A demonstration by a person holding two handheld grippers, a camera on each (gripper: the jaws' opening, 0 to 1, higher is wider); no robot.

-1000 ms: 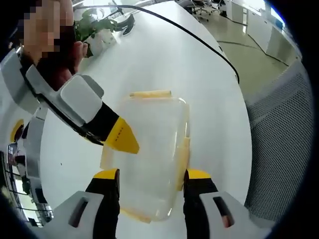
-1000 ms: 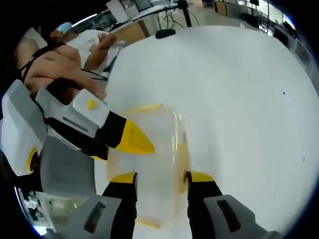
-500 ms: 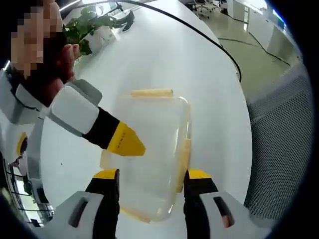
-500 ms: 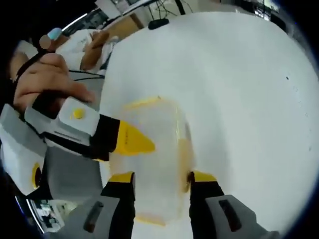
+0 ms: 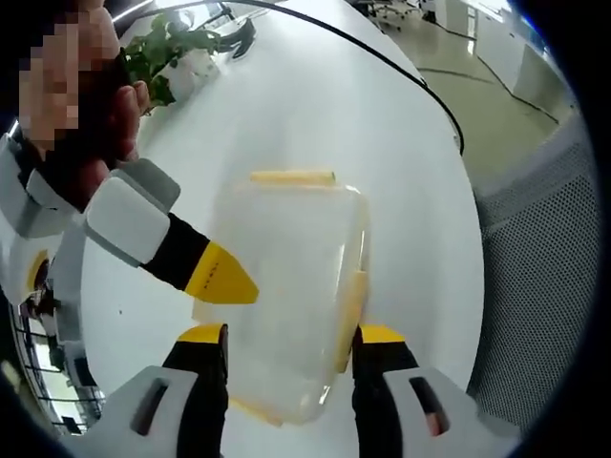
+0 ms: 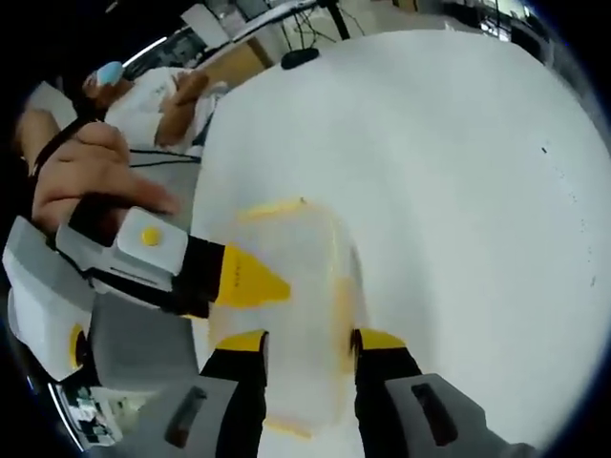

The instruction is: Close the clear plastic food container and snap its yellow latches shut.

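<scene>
Right claw [image 6: 304, 342] straddles the clear container [image 6: 284, 305], apparently untouched; left claw [image 6: 250, 282] tip rests on it.

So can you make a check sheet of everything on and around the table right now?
Surface: white table, mostly bare.
Job's things: clear food container with its lid on; yellow latches along its edges, whether snapped cannot be told.
Clutter: potted plant at the far end.
Grippers: left claw open, straddling the container; right claw open, likewise; each claw's yellow tip reaches into the other's view.
Cables: black cable across the table.
Surroundings: mesh chair; a person's hand.
</scene>
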